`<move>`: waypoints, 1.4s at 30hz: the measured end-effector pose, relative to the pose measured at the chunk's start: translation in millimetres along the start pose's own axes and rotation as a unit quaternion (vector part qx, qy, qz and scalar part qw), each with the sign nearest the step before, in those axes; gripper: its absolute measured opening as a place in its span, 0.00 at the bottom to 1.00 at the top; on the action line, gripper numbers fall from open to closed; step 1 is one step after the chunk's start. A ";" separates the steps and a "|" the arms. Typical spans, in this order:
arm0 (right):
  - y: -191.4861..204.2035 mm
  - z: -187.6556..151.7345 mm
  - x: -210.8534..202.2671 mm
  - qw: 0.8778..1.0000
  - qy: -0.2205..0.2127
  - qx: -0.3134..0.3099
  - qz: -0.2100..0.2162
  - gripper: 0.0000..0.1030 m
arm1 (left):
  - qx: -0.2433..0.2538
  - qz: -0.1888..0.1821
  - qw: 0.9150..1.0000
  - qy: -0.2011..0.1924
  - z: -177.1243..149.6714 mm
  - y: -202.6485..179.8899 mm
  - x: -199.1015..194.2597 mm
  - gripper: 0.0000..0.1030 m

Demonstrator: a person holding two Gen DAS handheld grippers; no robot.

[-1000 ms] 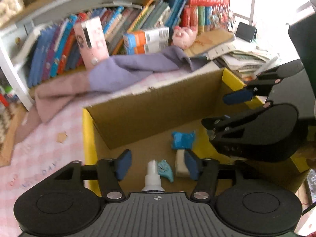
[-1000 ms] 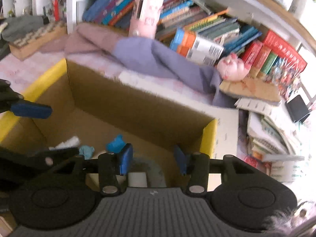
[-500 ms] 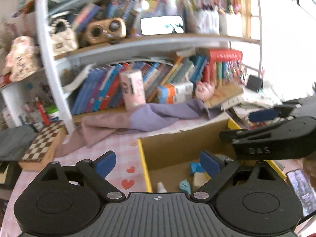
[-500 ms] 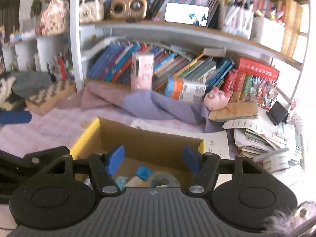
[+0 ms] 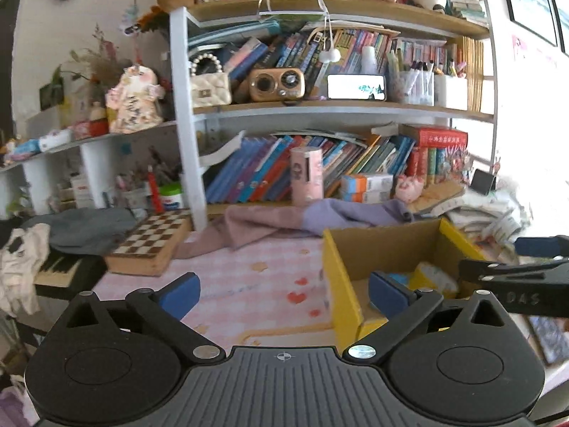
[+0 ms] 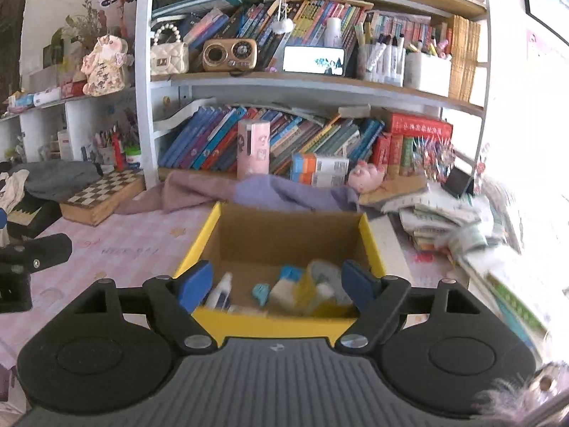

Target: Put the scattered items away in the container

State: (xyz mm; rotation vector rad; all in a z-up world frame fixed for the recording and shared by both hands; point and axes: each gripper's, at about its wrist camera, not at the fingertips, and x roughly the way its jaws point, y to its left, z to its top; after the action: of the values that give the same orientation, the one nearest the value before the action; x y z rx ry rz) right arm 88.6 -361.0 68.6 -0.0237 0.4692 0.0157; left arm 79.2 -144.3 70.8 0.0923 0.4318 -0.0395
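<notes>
Behind everything stands a crowded bookshelf [image 6: 320, 82], with leaning books on its lowest level, a small radio and a pearl-handled bag above them, and soft toys along the top. Below it lies my tabletop [image 5: 249, 284], covered in a pink checked cloth with hearts. The landmark is the cardboard box [image 6: 288, 235] with yellow-edged flaps, sitting open on that tabletop. Inside the box, on its floor, lie the gathered items [image 6: 281, 288]: a white spray bottle at the left, small blue pieces in the middle, and a pale block and a grey object to the right; blur hides finer detail. Beyond the box, a purple cloth [image 6: 270, 192] is draped against the books. Left of the box, a chessboard case [image 5: 153, 242] rests on the tabletop. Right of the box, papers lie heaped. My left tool [image 5: 284, 293] hovers to the left of the box, its jaws spreading apart with nothing between them. My right tool [image 6: 277, 283] hangs at the box's near wall, its jaws also spreading, pads touching nothing.
</notes>
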 end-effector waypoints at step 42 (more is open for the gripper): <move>116.9 -102.3 -104.5 0.994 0.109 -0.005 -0.005 0.96 | -0.008 -0.025 0.990 0.136 -106.9 68.2 -88.8 1.00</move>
State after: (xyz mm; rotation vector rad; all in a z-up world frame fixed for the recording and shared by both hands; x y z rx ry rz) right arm -53.2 -247.9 22.5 -0.0379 0.6870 0.0049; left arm -41.9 -64.4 17.0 0.0706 0.7071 -0.0737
